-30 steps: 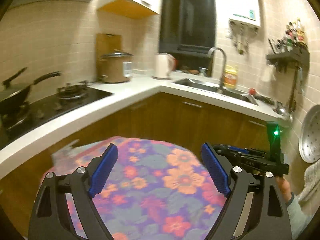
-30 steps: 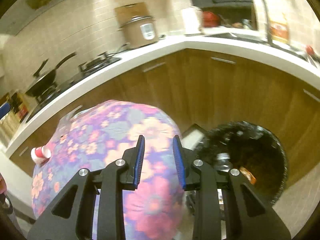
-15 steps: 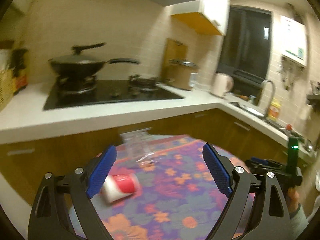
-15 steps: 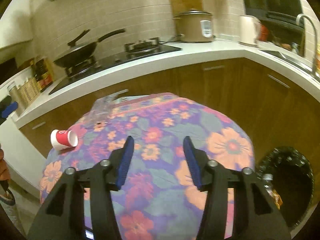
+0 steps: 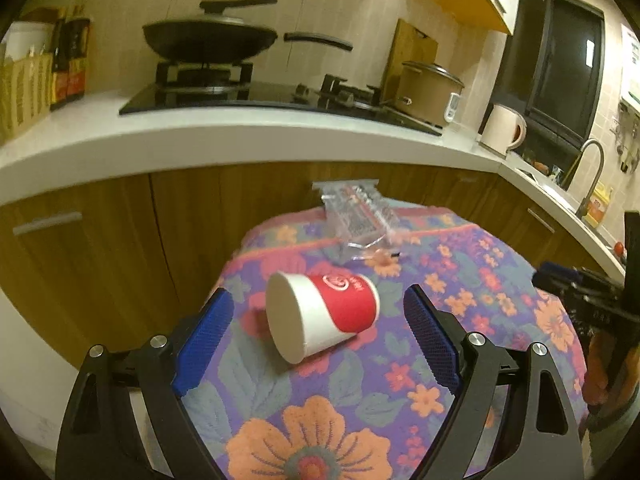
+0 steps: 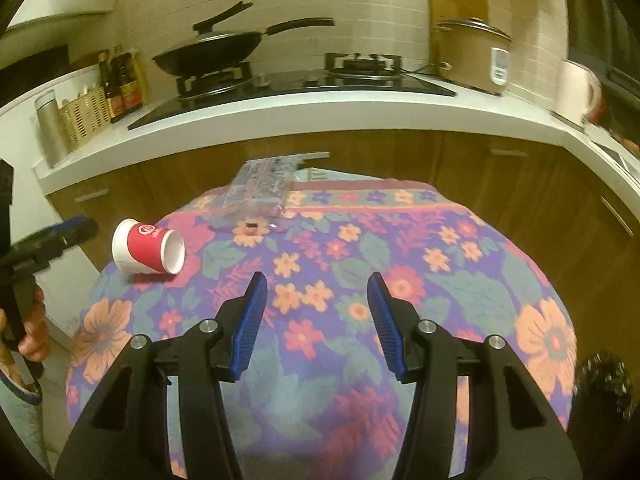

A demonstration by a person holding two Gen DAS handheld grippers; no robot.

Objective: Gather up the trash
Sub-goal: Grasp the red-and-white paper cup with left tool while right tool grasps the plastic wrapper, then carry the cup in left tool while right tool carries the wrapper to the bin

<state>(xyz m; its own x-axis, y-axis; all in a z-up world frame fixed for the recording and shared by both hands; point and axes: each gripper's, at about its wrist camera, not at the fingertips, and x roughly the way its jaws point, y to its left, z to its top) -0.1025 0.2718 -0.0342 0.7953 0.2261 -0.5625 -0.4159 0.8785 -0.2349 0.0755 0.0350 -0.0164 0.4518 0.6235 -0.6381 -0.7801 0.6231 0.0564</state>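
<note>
A red and white paper cup [image 5: 320, 314] lies on its side on the flowered tablecloth [image 5: 460, 280], its base toward me, between the open jaws of my left gripper [image 5: 318, 330] without touching them. The cup also shows at the table's left edge in the right wrist view [image 6: 146, 247]. A clear plastic wrapper [image 5: 360, 216] lies at the table's far edge, also in the right wrist view [image 6: 260, 192]. My right gripper [image 6: 316, 308] is open and empty above the middle of the tablecloth [image 6: 440, 264].
A white counter [image 5: 240, 128] with a wok on a hob [image 5: 208, 40] and wooden cabinets stands just behind the table. A cooker [image 5: 430, 92] and kettle [image 5: 502, 130] stand farther right. The rim of a black-lined bin [image 6: 604, 380] shows at the table's right.
Both grippers have swung left from the bin and sink side toward the table. The left gripper has closed in on the cup, which now lies between its jaws. The right gripper's jaws have opened wider.
</note>
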